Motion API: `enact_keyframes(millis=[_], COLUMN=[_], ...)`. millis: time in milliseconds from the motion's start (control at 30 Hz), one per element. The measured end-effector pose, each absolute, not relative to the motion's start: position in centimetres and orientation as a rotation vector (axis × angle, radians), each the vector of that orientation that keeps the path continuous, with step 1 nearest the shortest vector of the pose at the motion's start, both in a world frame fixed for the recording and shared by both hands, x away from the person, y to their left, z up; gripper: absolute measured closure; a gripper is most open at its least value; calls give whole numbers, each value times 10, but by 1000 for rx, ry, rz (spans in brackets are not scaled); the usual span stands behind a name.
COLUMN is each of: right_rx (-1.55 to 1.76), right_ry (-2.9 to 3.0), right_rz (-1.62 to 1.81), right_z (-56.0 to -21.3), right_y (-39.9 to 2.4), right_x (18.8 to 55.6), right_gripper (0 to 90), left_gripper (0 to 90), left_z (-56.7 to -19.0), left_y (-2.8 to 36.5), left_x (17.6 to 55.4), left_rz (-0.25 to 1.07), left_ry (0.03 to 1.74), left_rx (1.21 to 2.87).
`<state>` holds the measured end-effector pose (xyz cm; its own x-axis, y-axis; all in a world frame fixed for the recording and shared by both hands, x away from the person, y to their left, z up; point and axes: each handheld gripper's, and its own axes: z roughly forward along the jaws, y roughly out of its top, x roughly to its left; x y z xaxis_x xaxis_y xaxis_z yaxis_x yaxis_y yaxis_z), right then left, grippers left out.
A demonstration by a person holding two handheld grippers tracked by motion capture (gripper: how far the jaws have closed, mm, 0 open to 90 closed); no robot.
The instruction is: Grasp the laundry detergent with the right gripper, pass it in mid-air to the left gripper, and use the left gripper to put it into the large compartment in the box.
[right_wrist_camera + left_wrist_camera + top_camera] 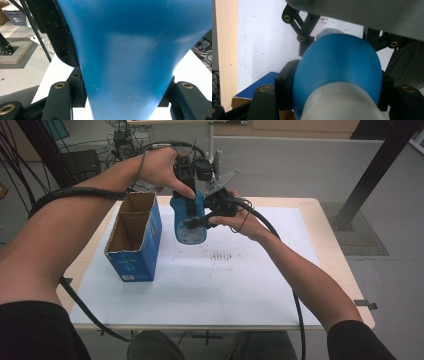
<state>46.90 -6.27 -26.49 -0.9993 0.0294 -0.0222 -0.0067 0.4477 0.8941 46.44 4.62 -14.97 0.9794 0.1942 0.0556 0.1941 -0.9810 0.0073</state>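
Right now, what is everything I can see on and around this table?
Bottle: one, blue with a pale cap end, held in the air above the table between both grippers.
Cardboard box: one, blue outside and brown inside, open at the top, standing on the left part of the table.
Table: one, pale wood edge with a white sheet on top, dark specks near its middle.
Black frame post: one, slanting at the far right on the floor.
Left gripper: one, black, jaws shut on the bottle from above.
Right gripper: one, black, jaws shut on the bottle from the right side.
Forearms: two, coming in from the bottom, black sleeves.
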Motion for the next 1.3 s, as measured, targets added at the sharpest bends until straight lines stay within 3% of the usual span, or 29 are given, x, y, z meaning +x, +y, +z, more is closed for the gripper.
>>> enact_keyframes(millis=[1300], right_rx=[23], right_ry=[2647], right_rz=[1655], right_z=[-266], right_y=[-60], right_x=[470], right_gripper=[422], left_gripper=[367], left_z=[-148], left_y=[50], left_x=[464], left_rz=[96], left_ry=[312], left_rx=[3123])
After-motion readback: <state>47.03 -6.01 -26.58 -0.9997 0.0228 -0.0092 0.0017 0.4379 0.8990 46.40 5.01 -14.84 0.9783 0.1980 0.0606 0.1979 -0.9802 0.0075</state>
